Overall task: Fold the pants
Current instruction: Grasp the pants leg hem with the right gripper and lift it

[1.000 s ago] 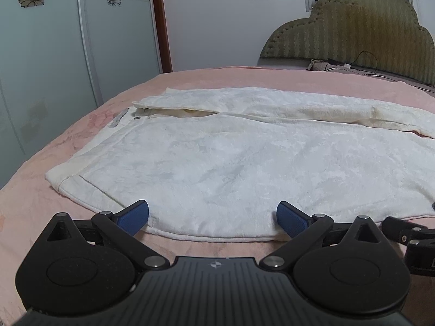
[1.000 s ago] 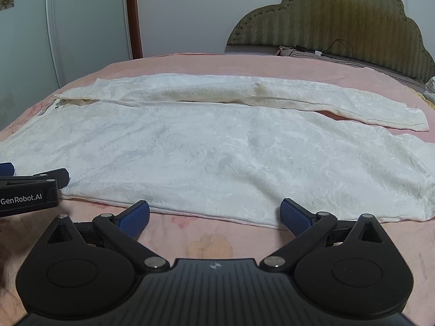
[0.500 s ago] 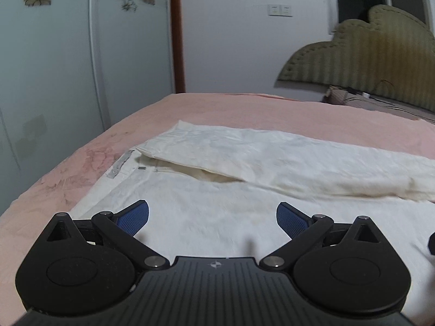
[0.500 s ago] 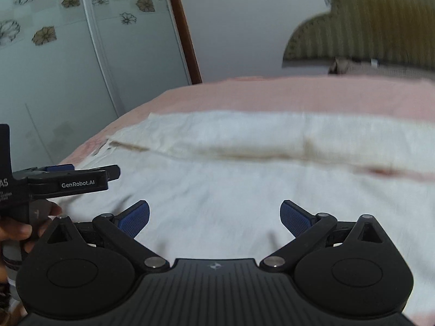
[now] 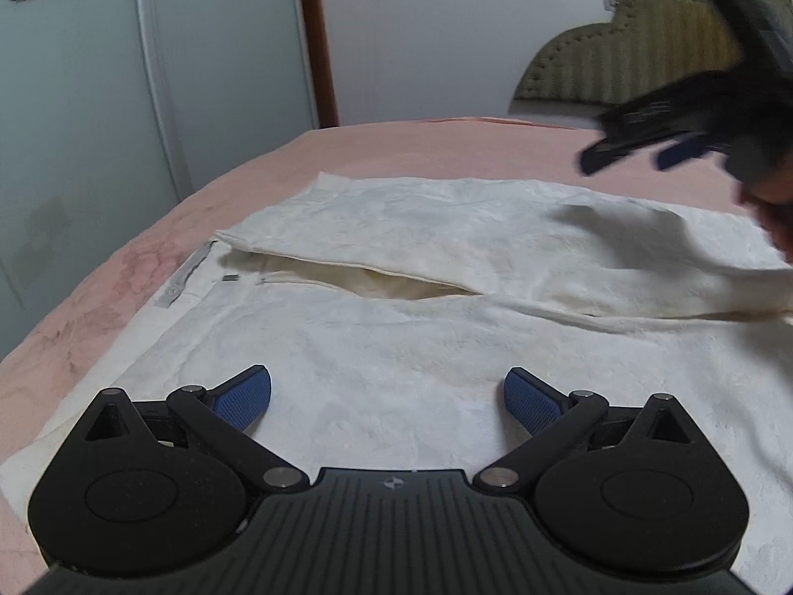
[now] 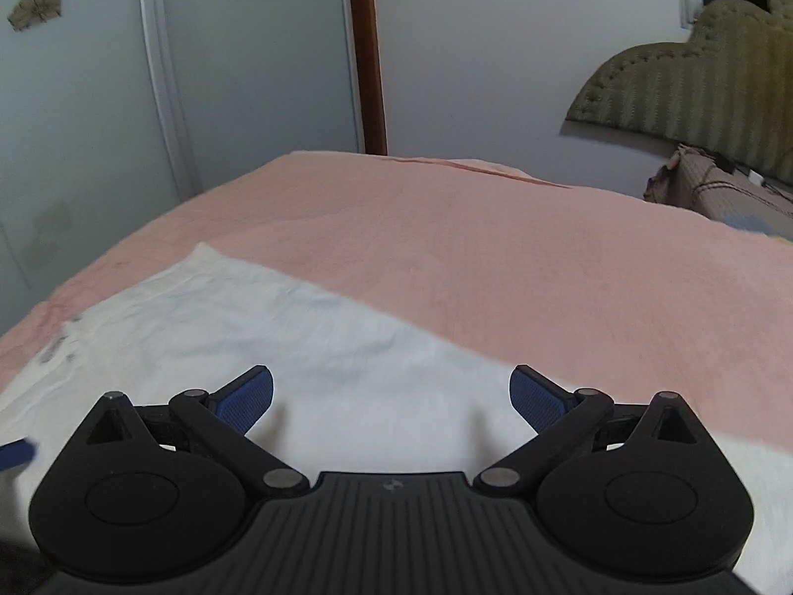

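White pants (image 5: 396, 327) lie flat on the pink bed, one leg folded over the far side, the waistband with its grey label (image 5: 183, 277) at the left. My left gripper (image 5: 387, 399) hovers open over the near leg, nothing between its blue pads. In the left wrist view my right gripper (image 5: 644, 146) appears blurred, raised above the far leg at the upper right, held by a hand. From the right wrist view, my right gripper (image 6: 391, 396) is open above the far edge of the white pants (image 6: 297, 347), empty.
The pink bedspread (image 6: 495, 248) stretches beyond the pants. A padded olive headboard (image 6: 694, 84) stands at the right. Glass wardrobe doors (image 5: 99, 99) with flower stickers line the left, next to a brown door frame (image 5: 317, 39).
Both grippers have moved forward over the pants towards the far leg. The right gripper has risen and swung further, now looking past the pants' far edge. Both stay open.
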{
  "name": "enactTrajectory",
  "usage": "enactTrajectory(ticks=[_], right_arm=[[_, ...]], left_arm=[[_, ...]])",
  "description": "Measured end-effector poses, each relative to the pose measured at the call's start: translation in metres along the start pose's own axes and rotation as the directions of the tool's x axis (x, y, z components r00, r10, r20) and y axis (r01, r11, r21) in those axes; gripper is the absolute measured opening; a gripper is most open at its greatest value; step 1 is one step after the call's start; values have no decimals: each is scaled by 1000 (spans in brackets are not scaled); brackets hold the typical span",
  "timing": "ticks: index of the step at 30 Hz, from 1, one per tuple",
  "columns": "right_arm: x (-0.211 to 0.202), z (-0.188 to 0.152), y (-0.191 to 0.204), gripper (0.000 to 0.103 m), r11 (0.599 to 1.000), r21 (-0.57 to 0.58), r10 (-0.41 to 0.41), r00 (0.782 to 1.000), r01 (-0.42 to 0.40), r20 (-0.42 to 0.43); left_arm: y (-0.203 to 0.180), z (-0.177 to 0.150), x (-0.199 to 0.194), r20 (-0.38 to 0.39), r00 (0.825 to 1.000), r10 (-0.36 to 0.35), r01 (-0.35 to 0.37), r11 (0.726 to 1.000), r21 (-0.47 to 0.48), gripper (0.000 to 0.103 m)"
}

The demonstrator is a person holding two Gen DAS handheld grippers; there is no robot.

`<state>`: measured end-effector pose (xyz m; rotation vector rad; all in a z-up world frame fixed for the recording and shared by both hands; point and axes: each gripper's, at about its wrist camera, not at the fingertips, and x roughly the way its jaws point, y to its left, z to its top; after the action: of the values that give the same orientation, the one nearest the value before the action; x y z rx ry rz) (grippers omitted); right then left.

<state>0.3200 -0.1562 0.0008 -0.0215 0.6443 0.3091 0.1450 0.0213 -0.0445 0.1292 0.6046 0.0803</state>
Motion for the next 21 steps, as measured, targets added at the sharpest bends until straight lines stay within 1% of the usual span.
enactTrajectory(ticks=[1, 4, 7, 8, 10, 12, 13, 14, 15, 16, 17, 19, 21], right_arm=[[18, 7, 1, 94, 1000, -20, 0, 1000, -1, -20], [60, 19, 8, 94, 994, -110, -5, 998, -1, -55], [92, 24, 14, 94, 983, -180, 22, 993, -42, -112], [98, 24, 12, 94, 981, -180, 44, 991, -68, -130], [107, 28, 3, 94, 980, -144, 115, 982, -136, -147], [110, 30, -2, 95, 979, -125, 140, 977, -161, -162], [109, 29, -1, 94, 976, -139, 144, 976, -168, -165], [107, 29, -1, 82, 971, -150, 160, 974, -184, -161], [101, 29, -1, 68, 963, -152, 200, 968, -223, -151], [97, 30, -1, 27, 963, -142, 210, 968, -230, -140], [93, 30, 3, 19, 966, -156, 189, 973, -208, -131], [83, 26, 17, 11, 953, -246, 157, 982, -180, -109], [69, 21, 32, 9, 939, -320, 108, 992, -123, -64]], left_arm=[[0, -1, 1, -2, 1000, 0, 0, 1000, 1, 103], [0, -1, 3, -5, 1000, 0, 0, 1000, -4, 103], [-1, -1, 2, -7, 1000, 3, -3, 1000, 4, 103], [-2, 0, 3, -7, 1000, 5, -5, 1000, 7, 103], [-3, 0, 3, -7, 1000, 7, -7, 1000, 11, 103], [-3, 0, 3, -7, 1000, 7, -7, 1000, 13, 103], [-4, 0, 3, -7, 1000, 7, -7, 1000, 14, 103], [-4, 0, 3, -7, 1000, 7, -7, 1000, 13, 103], [-4, 0, 3, -7, 1000, 7, -7, 1000, 13, 103], [-4, 0, 3, -6, 1000, 7, -6, 1000, 12, 103], [-4, 0, 2, -6, 1000, 6, -6, 1000, 11, 103], [-2, 0, 2, -2, 1000, 2, -2, 1000, 0, 103], [2, 0, 1, 7, 1000, -2, 2, 1000, -27, 101]])
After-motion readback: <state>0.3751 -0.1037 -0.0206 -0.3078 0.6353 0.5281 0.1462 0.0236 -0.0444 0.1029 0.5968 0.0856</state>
